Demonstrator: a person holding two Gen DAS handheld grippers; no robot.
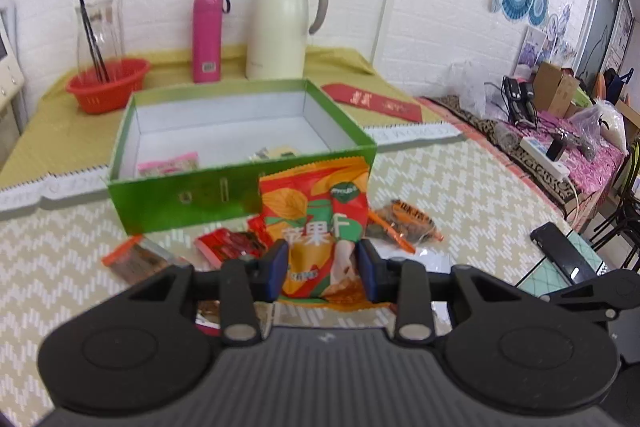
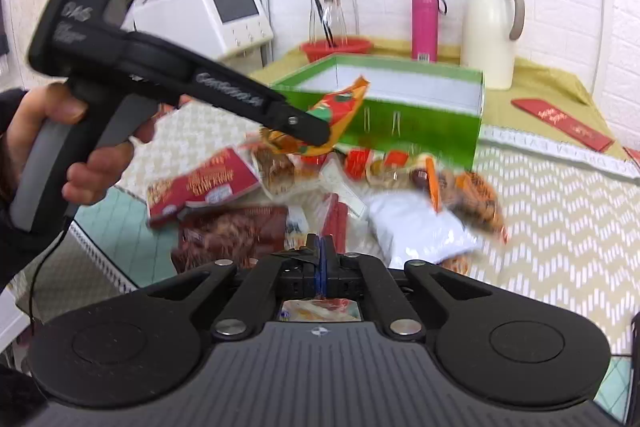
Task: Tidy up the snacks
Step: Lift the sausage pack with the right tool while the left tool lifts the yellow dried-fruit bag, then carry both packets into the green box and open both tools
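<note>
Green box (image 1: pixel 240 195) open-topped on worktop (image 1: pixel 460 187), white-lined inside. Contents seen from left wrist view: pink packet (image 1: pixel 168 165) near front left wall, a small pale packet (image 1: pixel 276 153) toward front right; rest of floor bare white. Red basket (image 1: pixel 108 85) behind box, on yellow cloth, holding a clear glass carafe (image 1: pixel 96 31) with dark sticks in it. Pink bottle (image 1: pixel 207 37) and cream thermos jug (image 1: pixel 280 23) upright beside basket, both lidded.

Left hand-held gripper (image 1: pixel 322 269): jaws partly closed, blue pads pressing both sides of orange-and-green snack bag (image 1: pixel 316 219). Bag lifted off worktop, upright, just in front of box front wall, top edge overlapping box rim in view. Same bag visible from right wrist view (image 2: pixel 340 107), tilted, clear of the loose pile, a hand (image 2: pixel 60 147) around gripper handle.

Right hand-held gripper (image 2: pixel 321 255): pads fully together. Cannot tell whether a thin wrapper edge is caught between them; a packet (image 2: pixel 320 309) shows directly beneath gripper body.

Loose snacks still on worktop in front of box: red packets (image 1: pixel 228 247), brown packet with orange edge (image 1: pixel 132 261), orange-striped packet (image 1: pixel 404 223), white pouch (image 2: pixel 416 231), red flat pack (image 2: pixel 204 187). Pile blurred in right wrist view.
</note>
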